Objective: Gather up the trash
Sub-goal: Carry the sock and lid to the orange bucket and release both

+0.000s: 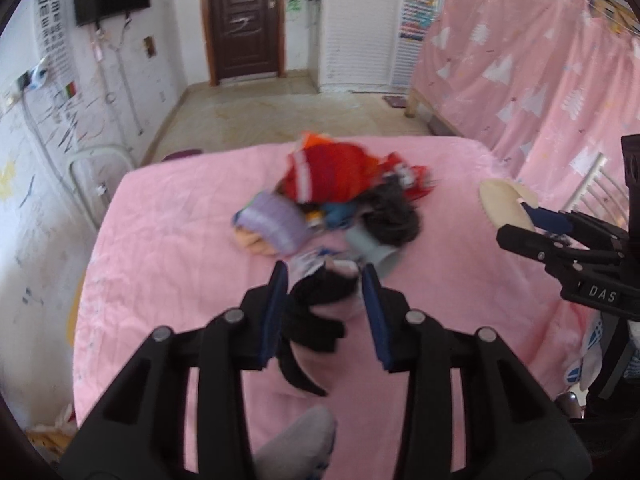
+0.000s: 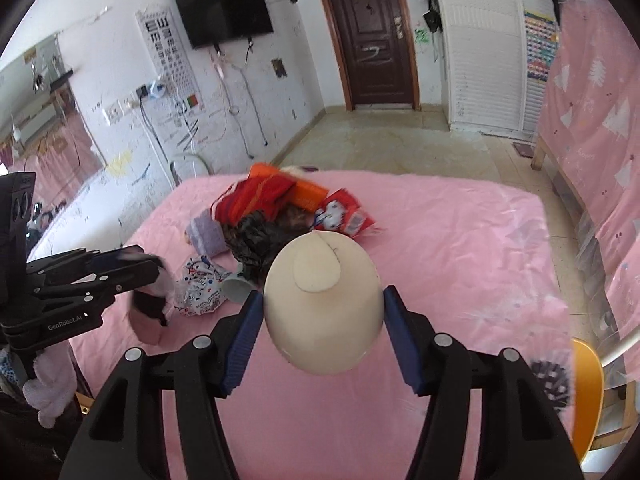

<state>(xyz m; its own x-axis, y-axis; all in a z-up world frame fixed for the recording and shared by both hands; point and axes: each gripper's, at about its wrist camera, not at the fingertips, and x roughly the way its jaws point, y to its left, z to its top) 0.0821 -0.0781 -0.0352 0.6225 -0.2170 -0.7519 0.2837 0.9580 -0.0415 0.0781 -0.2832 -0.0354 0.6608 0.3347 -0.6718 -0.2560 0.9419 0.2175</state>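
Pink bedspread (image 2: 460, 248) covers the bed; a heap of trash (image 2: 280, 220) sits near its middle — red wrappers, an orange box, a lilac pack, a crumpled black bag, a printed white wrapper. Right gripper (image 2: 322, 312) holds a cream slipper (image 2: 322, 304) sole-up, jaws clamped on its sides, above the bedspread just short of the heap. Left gripper (image 1: 324, 308) has a black-and-pink scrap of fabric (image 1: 316, 320) between its blue pads (image 1: 276, 312); the scrap hangs from the jaws in the right wrist view, so they seem clamped on it — blur hides the contact. Dark door (image 2: 372, 36) and wall-mounted TV (image 2: 222, 10) beyond.
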